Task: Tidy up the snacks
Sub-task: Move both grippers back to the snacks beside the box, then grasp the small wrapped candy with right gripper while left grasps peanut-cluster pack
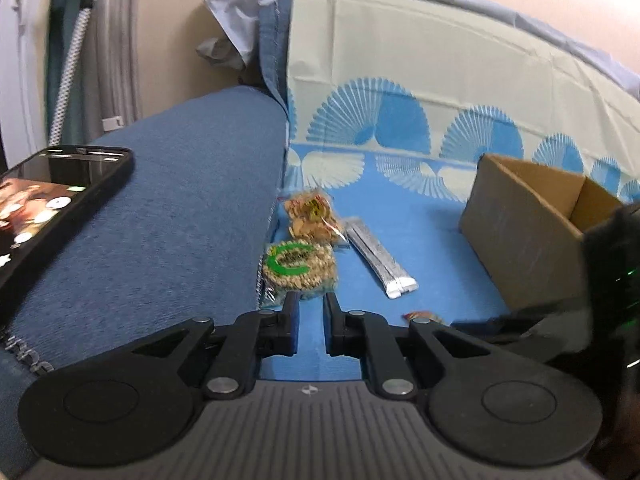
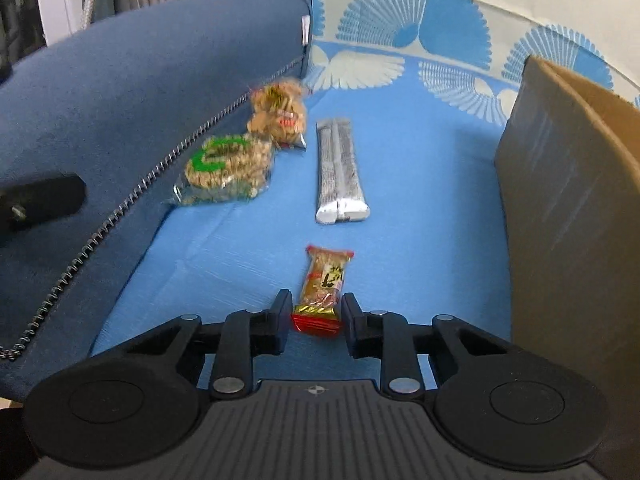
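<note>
Surface: blue cloth (image 2: 420,184) with a white and blue fan pattern, spread flat and rising up a backrest behind. A dark blue cushion (image 2: 140,92) with a zip along its seam borders it on the left. A phone (image 1: 52,200) with a lit screen rests on that cushion. Pale wall and a hanging curtain stand beyond.

Edges and room: an open cardboard box (image 2: 568,208) stands along the right side of the cloth. Between cushion and box lies a bare blue lane.

Snacks on the cloth:
- round cracker pack with a green label (image 2: 228,172), against the cushion edge;
- brown snack bag (image 2: 280,116), just behind it, touching;
- silver foil sticks (image 2: 340,172), lying lengthwise mid-lane, apart from both;
- small red and gold snack bar (image 2: 324,292), nearest.

Right gripper (image 2: 316,312): fingers apart, one on each side of the bar's near end, narrow gaps visible; no clamp seen.

Left gripper (image 1: 311,312): fingers close together, nothing between them, tips just short of the green-label pack.
</note>
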A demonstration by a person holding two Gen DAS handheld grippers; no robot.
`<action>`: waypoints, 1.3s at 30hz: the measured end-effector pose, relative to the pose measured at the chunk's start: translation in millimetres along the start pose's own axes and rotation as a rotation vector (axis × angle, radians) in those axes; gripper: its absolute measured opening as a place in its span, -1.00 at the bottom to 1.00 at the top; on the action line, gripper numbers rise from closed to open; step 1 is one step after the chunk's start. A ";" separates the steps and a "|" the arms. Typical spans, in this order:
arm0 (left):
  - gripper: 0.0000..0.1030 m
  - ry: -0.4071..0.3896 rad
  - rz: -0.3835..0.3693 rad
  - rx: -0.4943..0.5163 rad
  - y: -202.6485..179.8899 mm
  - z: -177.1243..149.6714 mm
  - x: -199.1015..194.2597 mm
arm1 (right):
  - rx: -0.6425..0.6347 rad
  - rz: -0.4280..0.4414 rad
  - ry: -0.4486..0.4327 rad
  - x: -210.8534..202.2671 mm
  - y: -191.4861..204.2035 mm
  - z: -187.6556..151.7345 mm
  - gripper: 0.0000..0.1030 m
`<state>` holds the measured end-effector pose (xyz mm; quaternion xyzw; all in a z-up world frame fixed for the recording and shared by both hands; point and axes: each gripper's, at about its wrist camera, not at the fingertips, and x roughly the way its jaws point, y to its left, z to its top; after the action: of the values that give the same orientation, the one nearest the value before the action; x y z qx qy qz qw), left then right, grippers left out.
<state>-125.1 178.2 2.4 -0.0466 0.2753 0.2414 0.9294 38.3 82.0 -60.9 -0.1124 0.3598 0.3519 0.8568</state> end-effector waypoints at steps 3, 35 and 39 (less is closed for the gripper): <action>-0.58 0.038 0.001 0.029 -7.1 4.2 14.8 | 0.011 -0.002 -0.024 -14.4 -10.8 1.2 -0.47; -0.95 0.144 0.098 0.203 -44.5 34.4 95.7 | 0.031 0.082 0.041 -25.3 -30.7 -6.4 -0.46; -0.95 0.123 -0.050 0.124 -32.9 21.7 55.6 | 0.024 0.076 0.039 -27.6 -28.7 -7.6 -0.46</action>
<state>-58.2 177.6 -10.5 -0.0105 0.3451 0.1972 0.9176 40.2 43.3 -48.9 -0.0951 0.3846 0.3774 0.8370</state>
